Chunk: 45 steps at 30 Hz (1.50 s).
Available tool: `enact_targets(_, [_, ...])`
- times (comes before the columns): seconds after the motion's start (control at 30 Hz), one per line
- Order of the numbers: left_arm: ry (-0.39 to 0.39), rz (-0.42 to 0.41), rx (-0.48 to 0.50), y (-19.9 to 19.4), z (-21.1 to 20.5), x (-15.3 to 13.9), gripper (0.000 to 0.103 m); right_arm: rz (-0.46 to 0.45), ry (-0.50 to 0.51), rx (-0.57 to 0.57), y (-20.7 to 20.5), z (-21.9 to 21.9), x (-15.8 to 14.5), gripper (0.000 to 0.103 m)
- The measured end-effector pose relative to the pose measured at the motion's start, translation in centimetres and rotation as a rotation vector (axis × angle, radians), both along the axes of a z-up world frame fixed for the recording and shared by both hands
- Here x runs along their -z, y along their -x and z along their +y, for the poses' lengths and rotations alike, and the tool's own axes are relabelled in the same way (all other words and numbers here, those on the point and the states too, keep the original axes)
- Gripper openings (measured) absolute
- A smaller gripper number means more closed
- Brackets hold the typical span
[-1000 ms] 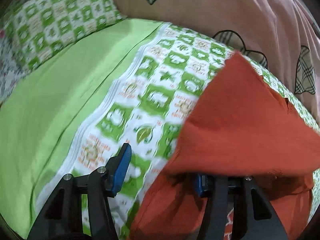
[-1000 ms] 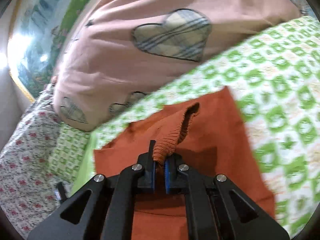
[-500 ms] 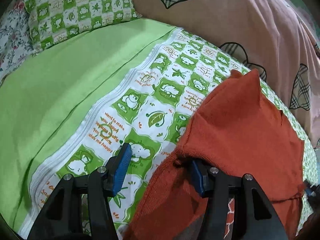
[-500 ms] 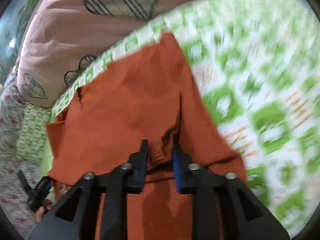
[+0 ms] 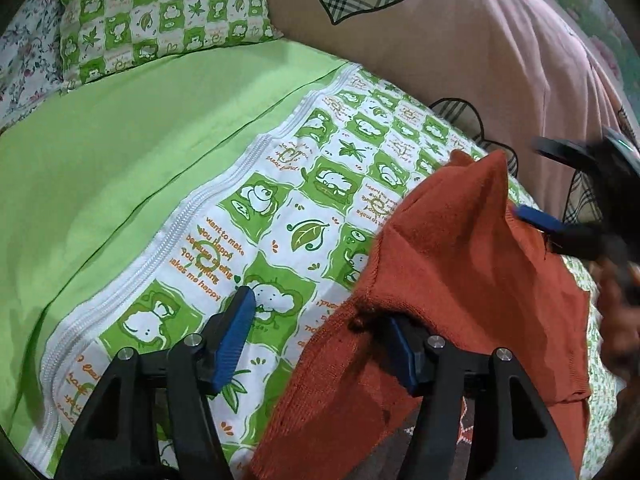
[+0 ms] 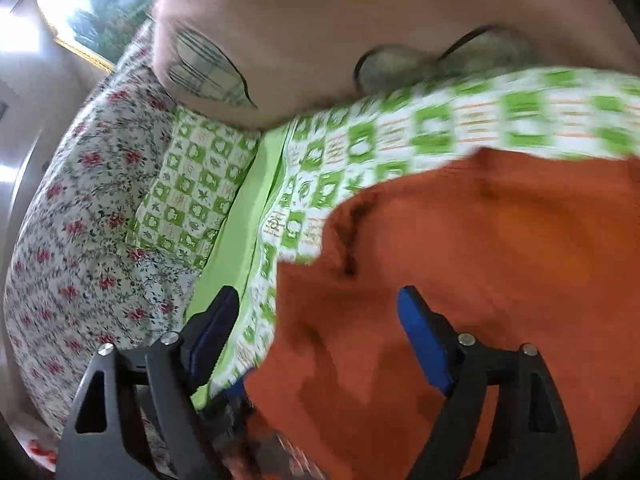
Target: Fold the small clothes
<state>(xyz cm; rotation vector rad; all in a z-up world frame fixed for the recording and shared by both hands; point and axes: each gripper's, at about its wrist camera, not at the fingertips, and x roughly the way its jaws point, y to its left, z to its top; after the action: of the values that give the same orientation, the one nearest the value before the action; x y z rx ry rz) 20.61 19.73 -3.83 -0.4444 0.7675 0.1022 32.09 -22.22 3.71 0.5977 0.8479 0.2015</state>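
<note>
A rust-orange knit garment (image 5: 460,280) lies folded over on the green-and-white patterned bed sheet (image 5: 300,200). My left gripper (image 5: 320,328) is open; its right finger sits at the garment's folded edge, the left finger over bare sheet. My right gripper (image 6: 316,320) is open above the garment (image 6: 460,280), holding nothing. It also shows in the left wrist view (image 5: 560,224), blurred, at the garment's far right edge.
A pink duvet with plaid hearts (image 5: 460,40) is bunched along the back. A green checked pillow (image 5: 160,12) and a floral cover (image 6: 80,220) lie at the left. A plain green sheet (image 5: 120,160) covers the left part of the bed.
My right gripper let go of the garment's ribbed edge, opened wide and swung left. The lifted flap has settled flat onto the garment. My left gripper stayed open.
</note>
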Motion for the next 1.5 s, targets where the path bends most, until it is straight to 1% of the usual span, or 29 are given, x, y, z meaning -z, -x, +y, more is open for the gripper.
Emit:
enact_targets(0.07, [0.012,-0.021,0.007,0.2,0.1,0.1,0.067,0.122,0.032,-0.043,-1.9,0.5,1.6,0.087])
enact_targets(0.1, [0.024,-0.032,0.009,0.3,0.2,0.2,0.067,0.180,0.011,-0.085,-3.4,1.0,2.5,0.087])
enact_targets(0.17, [0.050,-0.055,0.006,0.6,0.5,0.4,0.068,0.224,-0.128,-0.243,-5.6,2.8,3.8,0.087])
enact_targets(0.2, [0.055,-0.060,0.005,0.6,0.6,0.4,0.068,0.220,-0.136,-0.282,-6.0,3.6,3.9,0.087])
enact_targets(0.23, [0.060,-0.068,0.005,0.7,0.6,0.4,0.069,0.199,-0.107,-0.314,-7.0,4.9,3.8,0.087])
enact_targets(0.3, [0.060,-0.074,0.007,0.7,0.5,0.4,0.070,0.152,-0.129,-0.327,-8.7,5.9,3.8,0.087])
enact_targets(0.4, [0.062,-0.082,0.010,0.8,0.5,0.5,0.071,0.083,-0.143,-0.220,-11.2,5.9,4.2,0.087])
enact_targets(0.43, [0.067,-0.083,0.011,0.8,0.5,0.5,0.071,0.079,-0.147,-0.177,-11.6,5.7,4.7,0.087])
enact_targets(0.5, [0.074,-0.085,0.010,0.8,0.6,0.5,0.071,0.052,-0.119,-0.151,-10.9,5.8,4.9,0.087])
enact_targets(0.57, [0.085,-0.084,0.008,0.8,0.7,0.5,0.071,0.017,-0.004,-0.134,-9.3,6.2,3.6,0.087])
enact_targets(0.63, [0.099,-0.069,0.011,0.8,0.9,0.5,0.071,-0.012,0.078,-0.084,-7.4,5.1,1.9,0.087])
enact_targets(0.7, [0.101,-0.036,0.033,0.9,0.9,0.1,0.071,-0.053,0.063,-0.023,-3.7,2.8,0.5,0.087])
enact_targets(0.77, [0.112,-0.024,0.056,1.7,0.8,-0.6,0.071,-0.077,0.065,0.019,0.0,1.0,-0.5,0.087])
enact_targets(0.8, [0.108,-0.032,0.055,2.5,0.6,-1.4,0.071,-0.090,0.080,0.033,1.6,0.8,-0.9,0.087])
enact_targets(0.83, [0.113,-0.058,0.064,3.3,0.3,-2.3,0.071,-0.110,0.098,0.054,4.2,0.2,-1.2,0.087])
enact_targets(0.9, [0.111,-0.116,0.119,4.2,-1.0,-4.0,0.072,-0.127,0.134,0.120,8.9,-0.9,-1.0,0.087])
enact_targets(0.97, [0.081,-0.131,0.175,3.6,-2.5,-5.0,0.072,-0.137,0.186,0.249,14.3,-2.5,-0.3,0.086])
enact_targets(1.0, [0.074,-0.132,0.195,2.9,-3.1,-5.2,0.072,-0.142,0.197,0.291,16.2,-3.2,0.1,0.085])
enact_targets(1.03, [0.076,-0.130,0.221,2.1,-3.6,-5.2,0.072,-0.137,0.200,0.335,18.4,-4.0,0.8,0.080])
enact_targets(1.07, [0.088,-0.124,0.256,1.3,-4.0,-4.9,0.072,-0.113,0.191,0.363,20.2,-4.7,1.7,0.072])
enact_targets(1.13, [0.083,-0.092,0.301,0.0,-4.6,-3.9,0.071,-0.044,0.170,0.378,21.9,-5.6,3.4,0.060])
enact_targets(1.2, [-0.007,-0.007,0.261,-1.8,-4.4,-2.3,0.066,0.027,0.212,0.417,23.0,-6.6,4.7,0.056])
enact_targets(1.23, [-0.042,0.037,0.241,-2.6,-3.9,-1.5,0.056,0.057,0.259,0.463,23.5,-7.2,5.1,0.043])
enact_targets(1.27, [-0.073,0.079,0.216,-3.2,-3.0,-0.7,0.056,0.063,0.285,0.505,24.1,-8.1,5.1,0.030])
enact_targets(1.3, [-0.074,0.101,0.205,-3.4,-2.4,-0.2,0.056,0.074,0.296,0.549,24.8,-9.0,5.0,0.026])
enact_targets(1.37, [-0.005,0.097,0.223,-3.0,-0.9,-0.2,0.056,0.068,0.274,0.595,25.8,-9.7,4.5,0.026])
enact_targets(1.4, [0.000,0.091,0.223,-2.3,-0.6,-0.6,0.057,0.053,0.270,0.609,26.4,-9.5,3.8,0.026])
enact_targets(1.43, [-0.009,0.084,0.228,-1.4,-0.4,-1.0,0.061,0.043,0.275,0.612,26.8,-9.2,3.4,0.027])
enact_targets(1.5, [-0.022,0.080,0.235,0.2,-0.4,-1.4,0.063,0.011,0.273,0.602,28.2,-8.5,2.6,0.036])
